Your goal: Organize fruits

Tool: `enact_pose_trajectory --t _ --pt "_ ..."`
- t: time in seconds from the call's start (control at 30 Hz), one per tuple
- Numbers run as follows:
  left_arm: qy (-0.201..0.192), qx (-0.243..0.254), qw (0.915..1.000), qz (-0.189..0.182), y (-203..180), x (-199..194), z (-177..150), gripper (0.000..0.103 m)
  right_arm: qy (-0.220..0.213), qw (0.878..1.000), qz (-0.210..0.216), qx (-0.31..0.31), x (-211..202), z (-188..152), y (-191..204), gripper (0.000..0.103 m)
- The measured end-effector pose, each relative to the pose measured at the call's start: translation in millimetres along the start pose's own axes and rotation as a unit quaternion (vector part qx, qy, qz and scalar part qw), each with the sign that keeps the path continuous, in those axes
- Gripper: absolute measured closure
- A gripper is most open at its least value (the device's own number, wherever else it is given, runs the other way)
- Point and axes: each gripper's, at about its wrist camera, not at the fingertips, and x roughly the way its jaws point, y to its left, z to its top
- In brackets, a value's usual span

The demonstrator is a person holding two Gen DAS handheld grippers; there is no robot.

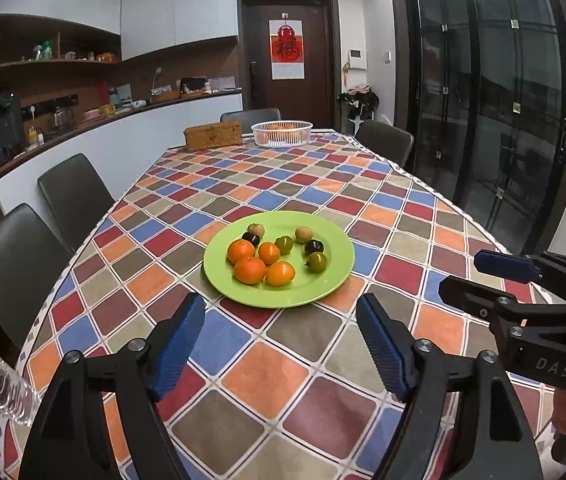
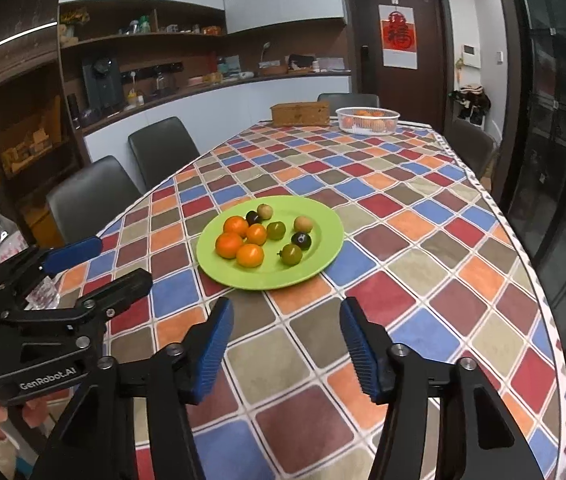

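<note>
Both tongs, left (image 1: 281,344) and right (image 2: 287,350), hang apart and empty short of the plate (image 1: 323,284). The fruits (image 1: 267,256) lie grouped by kind, likely sorted; the basket (image 1: 281,134) sits far off.

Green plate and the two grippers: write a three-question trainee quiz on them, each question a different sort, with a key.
1. True or false: the green plate holds four orange fruits.
2. Multiple choice: the left gripper and the right gripper are
A. both open with nothing between the jaws
B. both shut on fruit
C. one open, one shut on the plate
3. Fill in: at the far end of the table, beside the woven box, stands a white ______ with orange fruit in it.

Key: 1 true; 2 A; 3 basket.
</note>
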Motion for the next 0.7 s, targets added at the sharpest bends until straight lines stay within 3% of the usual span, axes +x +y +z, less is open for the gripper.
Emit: enact_pose_trajectory --t 0.37,0.7 --pt "-0.019 0.000 0.9998 0.006 0 -22 -7 0.021 -0.019 0.999 -0.029 0.001 -24 -16 5 0.046" --pt "-0.039 0.007 0.9992 0.013 -3 -34 -9 0.019 -0.030 0.999 -0.028 0.005 -36 -19 7 0.046"
